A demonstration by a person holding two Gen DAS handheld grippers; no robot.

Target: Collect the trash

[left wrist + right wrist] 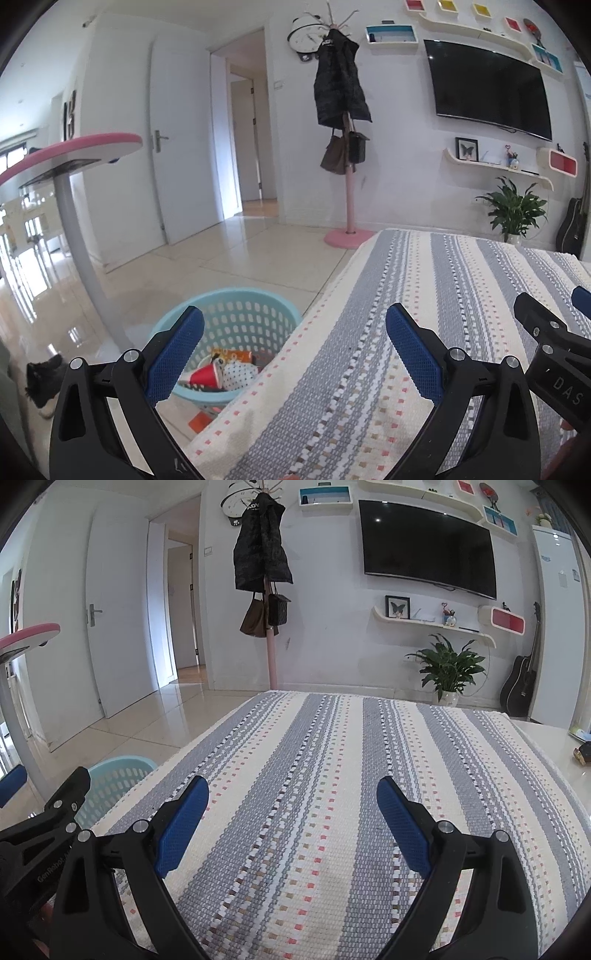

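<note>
Striped woven cloth [314,794] covering the surface, white-walled room behind. Trash [218,371]: red cup and printed wrappers lying in a pale blue perforated basket [236,317] on the tiled floor [229,251], ahead-left of the left tongs [295,354], below the cloth's edge. Left tongs: spread wide, nothing between them. Right tongs [291,827]: likewise spread and empty, over the cloth, just right of the left pair.
</note>
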